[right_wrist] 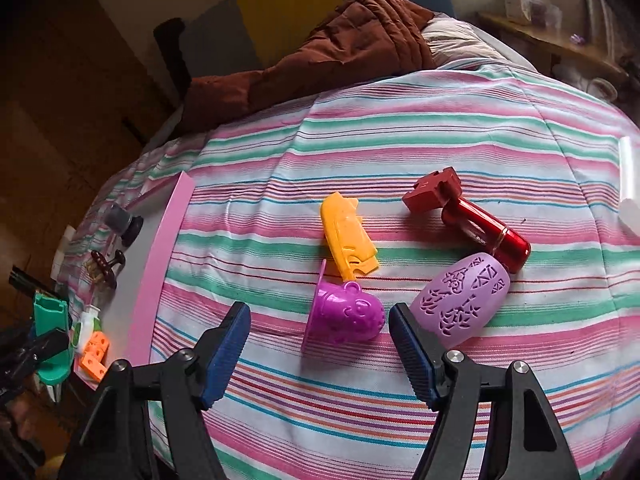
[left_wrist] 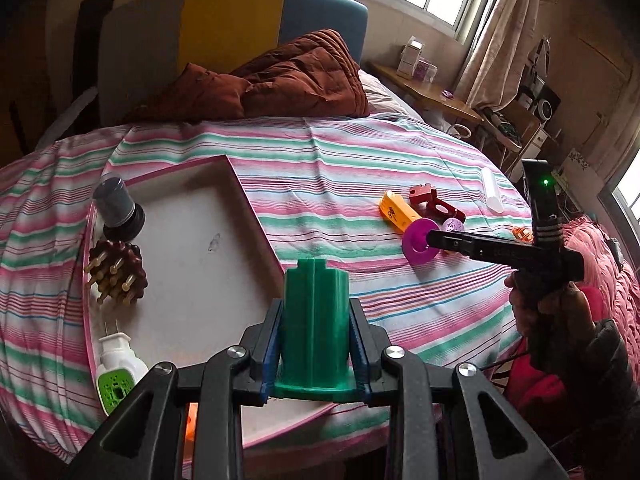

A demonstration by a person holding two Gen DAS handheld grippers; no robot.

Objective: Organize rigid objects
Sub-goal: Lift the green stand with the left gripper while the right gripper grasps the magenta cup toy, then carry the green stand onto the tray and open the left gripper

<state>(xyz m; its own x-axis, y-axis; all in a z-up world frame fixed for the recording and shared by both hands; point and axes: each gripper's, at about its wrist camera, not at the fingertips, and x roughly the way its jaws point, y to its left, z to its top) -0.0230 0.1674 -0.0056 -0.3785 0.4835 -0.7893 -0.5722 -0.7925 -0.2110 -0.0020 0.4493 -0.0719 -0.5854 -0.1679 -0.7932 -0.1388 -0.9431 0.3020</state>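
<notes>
My left gripper (left_wrist: 316,308) is shut on a green plastic cylinder with a flange (left_wrist: 316,344) and holds it upright over the near right corner of the pink-rimmed white tray (left_wrist: 208,248). My right gripper (right_wrist: 320,316) stands open low over the striped bedspread. A purple bear-shaped mould (right_wrist: 344,316) lies between its fingertips, and neither pad presses on it. Around the mould lie an orange mould (right_wrist: 348,236), a lilac patterned oval (right_wrist: 464,300) and a red block with a cylinder (right_wrist: 472,220). In the left wrist view, the right gripper (left_wrist: 434,238) reaches the purple mould (left_wrist: 416,244).
A dark jar (left_wrist: 118,208), a brown spiked wooden piece (left_wrist: 116,272) and a white-and-green plug (left_wrist: 116,372) sit along the tray's left side. Orange cubes (right_wrist: 94,354) lie near its front. A white tube (left_wrist: 492,194) lies far right. A brown quilt (left_wrist: 280,80) is heaped at the bed's head.
</notes>
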